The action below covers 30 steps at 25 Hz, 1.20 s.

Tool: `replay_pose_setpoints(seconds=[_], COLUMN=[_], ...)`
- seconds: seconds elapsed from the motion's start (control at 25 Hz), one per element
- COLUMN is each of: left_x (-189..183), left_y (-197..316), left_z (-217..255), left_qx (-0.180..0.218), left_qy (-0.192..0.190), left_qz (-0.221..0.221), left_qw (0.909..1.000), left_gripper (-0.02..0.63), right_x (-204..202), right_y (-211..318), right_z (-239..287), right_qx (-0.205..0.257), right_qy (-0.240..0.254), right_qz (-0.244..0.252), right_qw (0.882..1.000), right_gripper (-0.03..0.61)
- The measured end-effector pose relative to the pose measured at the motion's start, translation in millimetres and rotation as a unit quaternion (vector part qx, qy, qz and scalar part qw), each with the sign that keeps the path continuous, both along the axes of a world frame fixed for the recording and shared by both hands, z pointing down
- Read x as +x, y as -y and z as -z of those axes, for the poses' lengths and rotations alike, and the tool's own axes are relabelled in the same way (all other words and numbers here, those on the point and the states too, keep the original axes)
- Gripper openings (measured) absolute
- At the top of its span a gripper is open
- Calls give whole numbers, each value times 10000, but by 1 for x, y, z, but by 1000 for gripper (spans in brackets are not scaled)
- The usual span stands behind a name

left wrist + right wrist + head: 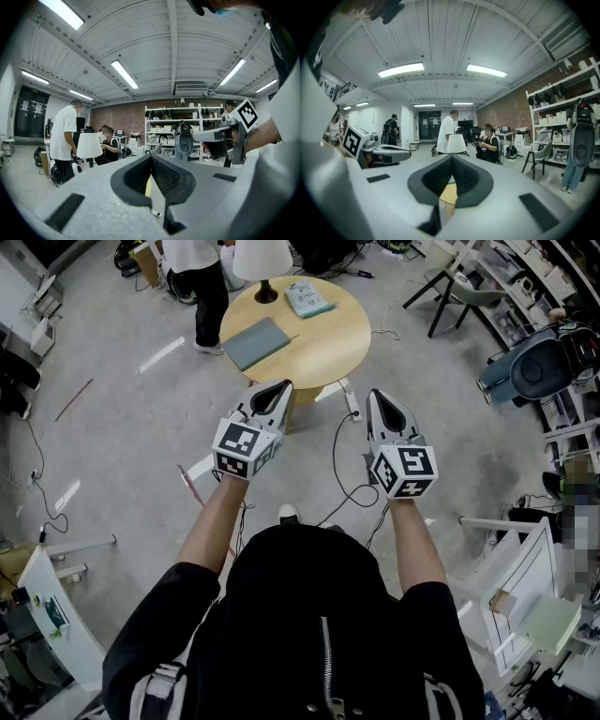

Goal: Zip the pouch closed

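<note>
Round wooden table [328, 343] holds white lamp [262, 261] (shade cut off), teal book [307, 298]; chair [469, 294] nearby.

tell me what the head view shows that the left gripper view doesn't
Only the head view: the pouch and a teal item lying on the table.
Only the left gripper view: ceiling lights, shelves, a brick wall and a seated person.
Both: the lamp, a standing person in a white shirt, and the left gripper and right gripper, each shut and empty.
</note>
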State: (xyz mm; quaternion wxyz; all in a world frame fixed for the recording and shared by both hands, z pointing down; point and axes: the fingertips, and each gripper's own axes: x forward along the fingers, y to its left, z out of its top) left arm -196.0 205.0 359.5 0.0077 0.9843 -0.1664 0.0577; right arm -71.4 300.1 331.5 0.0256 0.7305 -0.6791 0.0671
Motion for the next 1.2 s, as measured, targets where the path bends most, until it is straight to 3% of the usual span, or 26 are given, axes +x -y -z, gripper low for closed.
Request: replay_pose_setpoints(seconds=[0.56, 0.88, 1.2], left_x=[-3, 31, 85], left_y=[11, 15, 55], left_z=[-15, -27, -28], left_qx=[-67, -128, -187], left_qy=[67, 94, 273], left_qz=[-192, -250, -124], left_qw=[9998, 9996, 9994], left_gripper=[5, 5, 6], right_x=[-13, 15, 66], right_y=[3, 11, 60], right_z=[-12, -28, -30], right_qx=[-62, -152, -203], right_qy=[67, 109, 199], right_qz=[-88, -119, 150], right_qw=[9999, 9998, 9995], right_gripper=[5, 5, 5])
